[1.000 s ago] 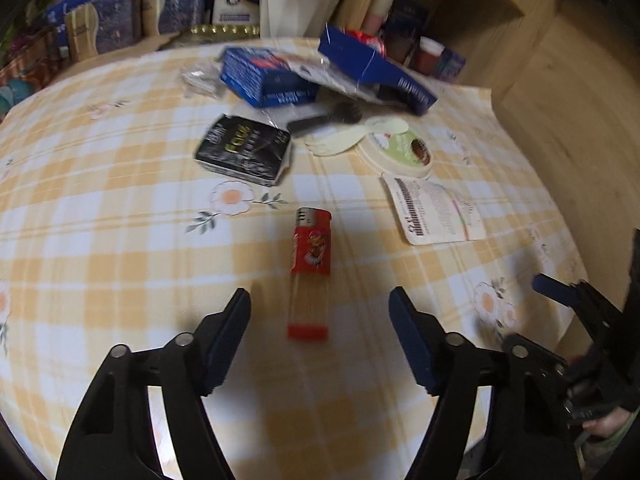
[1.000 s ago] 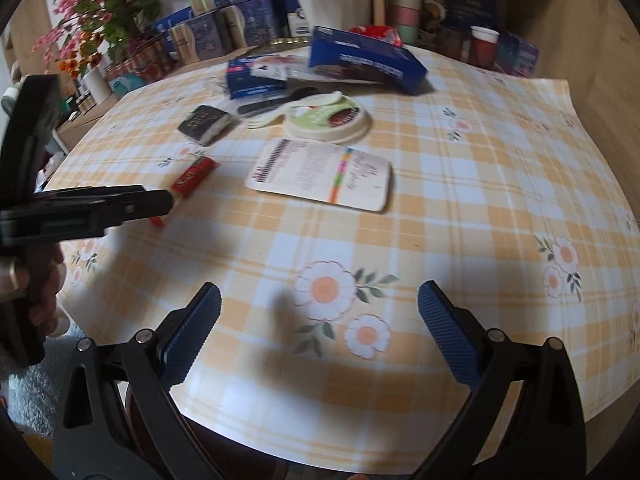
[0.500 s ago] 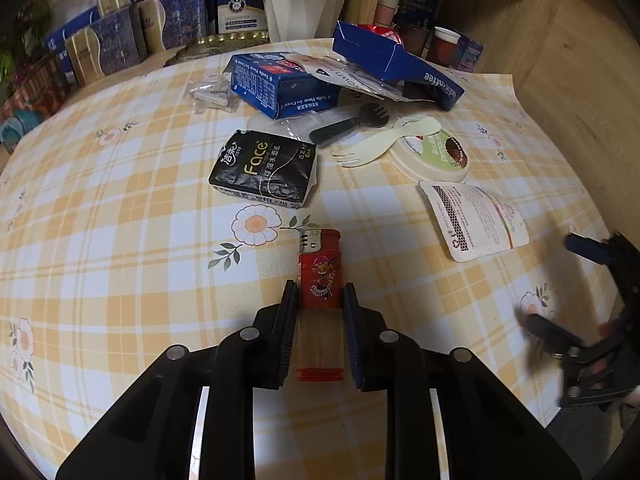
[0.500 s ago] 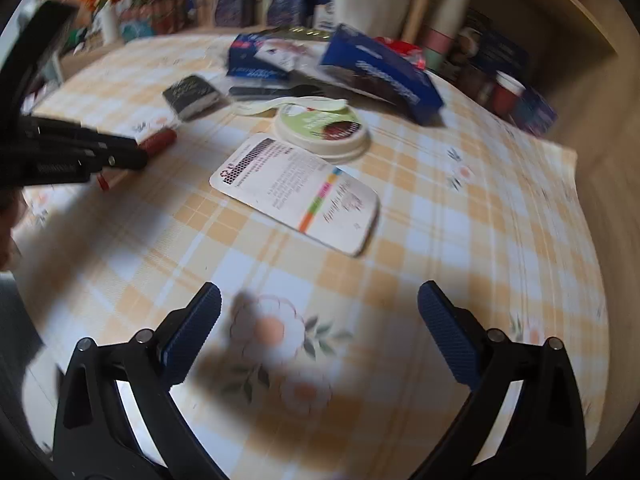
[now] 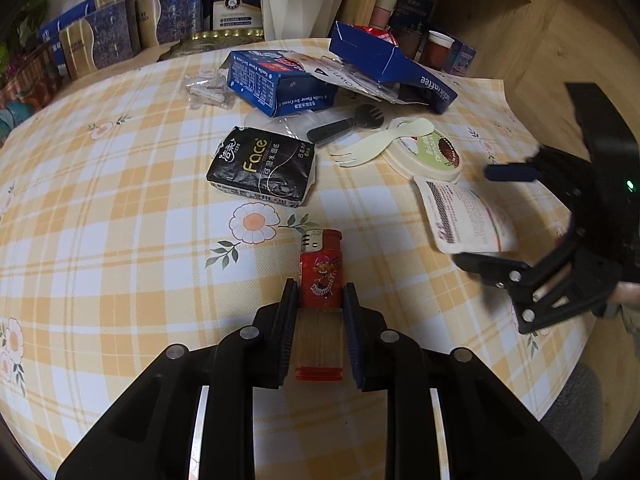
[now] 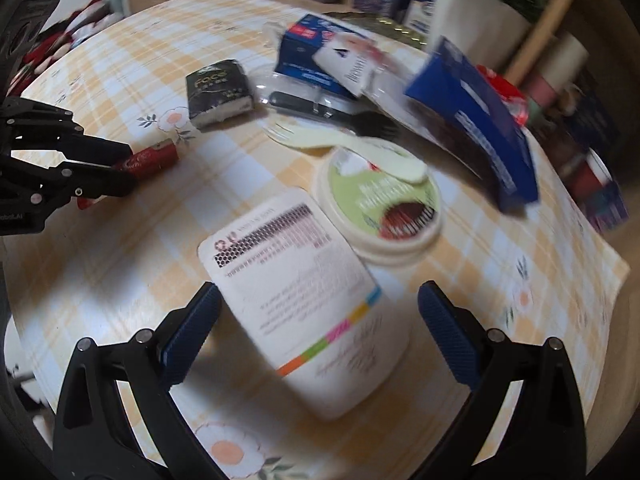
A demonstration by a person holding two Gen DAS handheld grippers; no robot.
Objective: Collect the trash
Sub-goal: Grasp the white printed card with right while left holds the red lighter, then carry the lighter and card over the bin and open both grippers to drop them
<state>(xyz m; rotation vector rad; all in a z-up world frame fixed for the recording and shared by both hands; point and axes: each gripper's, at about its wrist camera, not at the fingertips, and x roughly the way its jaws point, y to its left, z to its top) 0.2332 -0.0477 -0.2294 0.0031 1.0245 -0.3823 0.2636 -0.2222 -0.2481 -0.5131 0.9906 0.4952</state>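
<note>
Lighter: a small red lighter (image 5: pixel 321 276) lies flat on the checked tablecloth (image 5: pixel 120 240), near the front edge, metal head pointing away.
Left gripper: the left gripper (image 5: pixel 320 300) is clamped on the lighter's two long sides, about halfway along its body; the lighter looks to be resting on the cloth, not lifted.
How it will handle: likely light, stiff and smooth plastic, so it could slip or pivot; a squeeze across the flat sides near the middle seems the safest hold.
White packet: a flat white printed packet (image 6: pixel 304 292) lies to the right of the lighter, touching a round lid.
Right gripper: the right gripper (image 6: pixel 320 328) hovers over the packet with its jaws wide apart, one blue pad on either side, holding nothing; this view is blurred, so whether a pad touches the packet cannot be told.
How the packet will handle: probably thin, floppy and very light, best pinched at an edge.
Round lid: a cream and green lid (image 6: pixel 380 208) with a pale plastic fork (image 6: pixel 348 148) resting on it.
Further back: a black tissue pack (image 5: pixel 262 170), a black fork (image 5: pixel 344 124), and torn blue boxes (image 5: pixel 280 80).
</note>
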